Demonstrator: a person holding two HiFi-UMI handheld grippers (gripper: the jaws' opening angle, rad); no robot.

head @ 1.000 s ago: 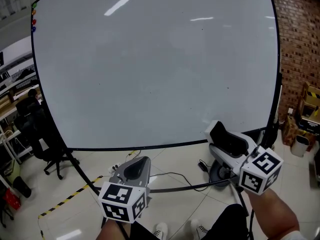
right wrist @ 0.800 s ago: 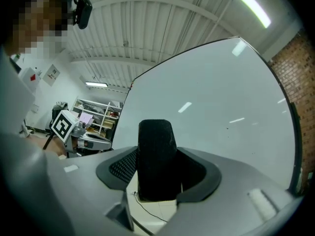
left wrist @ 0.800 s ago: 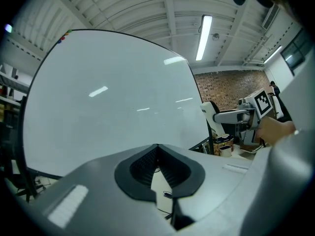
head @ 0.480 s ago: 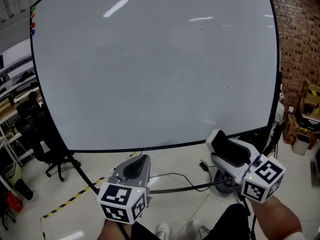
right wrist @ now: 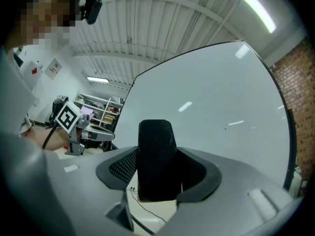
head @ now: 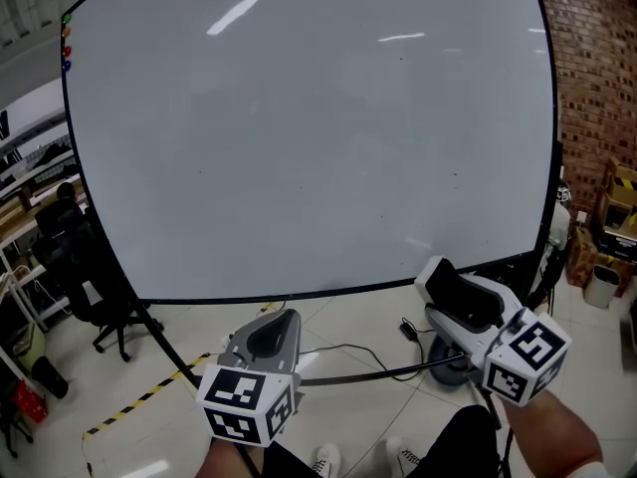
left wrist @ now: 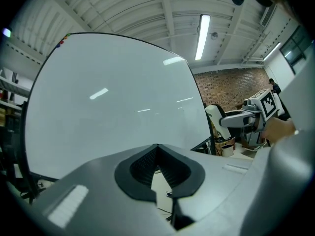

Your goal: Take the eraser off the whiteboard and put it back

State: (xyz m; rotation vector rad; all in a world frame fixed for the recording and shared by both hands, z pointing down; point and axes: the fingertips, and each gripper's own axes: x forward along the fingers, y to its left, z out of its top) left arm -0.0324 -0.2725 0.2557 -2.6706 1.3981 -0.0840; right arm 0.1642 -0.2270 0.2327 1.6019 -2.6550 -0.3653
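A big white whiteboard [head: 299,137] fills the head view; its surface looks clean. My right gripper [head: 450,297] hovers just off the board's lower right corner, shut on the eraser [head: 438,272], a white block with black felt. In the right gripper view the eraser [right wrist: 156,156] stands upright between the jaws of the right gripper [right wrist: 156,183], felt side facing the camera, with the whiteboard [right wrist: 216,107] beyond. My left gripper [head: 267,335] is below the board's bottom edge, shut and empty. From the left gripper view, the left gripper [left wrist: 157,149] points at the whiteboard [left wrist: 98,112].
Small coloured magnets [head: 67,38] cling to the board's top left corner. An office chair [head: 85,267] stands at the left, and yellow-black tape [head: 139,401] and cables [head: 348,352] lie on the floor. A brick wall [head: 597,78] and a white bin [head: 600,289] are at the right.
The right gripper with the eraser has drifted slightly down and to the right. The left gripper has stayed put.
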